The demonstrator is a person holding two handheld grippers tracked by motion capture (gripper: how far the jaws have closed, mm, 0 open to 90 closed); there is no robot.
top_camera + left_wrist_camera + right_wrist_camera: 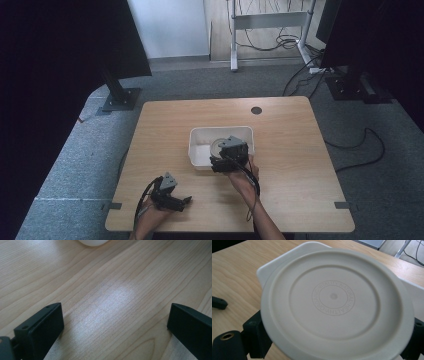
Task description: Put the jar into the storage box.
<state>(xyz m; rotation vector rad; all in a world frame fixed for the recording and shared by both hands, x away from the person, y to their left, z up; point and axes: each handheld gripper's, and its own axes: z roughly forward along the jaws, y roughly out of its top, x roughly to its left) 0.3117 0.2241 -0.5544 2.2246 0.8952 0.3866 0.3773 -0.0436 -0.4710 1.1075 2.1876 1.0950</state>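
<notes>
R gripper (pixel 226 162) clamped on round cream plate (pixel 334 302) by its rim, held over white bin (pixel 197 137) at table (pixel 290 150) centre. Plate underside faces cam: raised concentric rings, embossed lettering circling a centre dot. L gripper (pixel 172 197) jaws wide apart, nothing between, low over near-left table.

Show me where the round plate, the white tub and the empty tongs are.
round plate (pixel 333 296), right gripper view, its embossed centre.
white tub (pixel 196 148), high view, its left wall.
left tongs (pixel 115 325), left gripper view, midway between the open jaws.
</notes>
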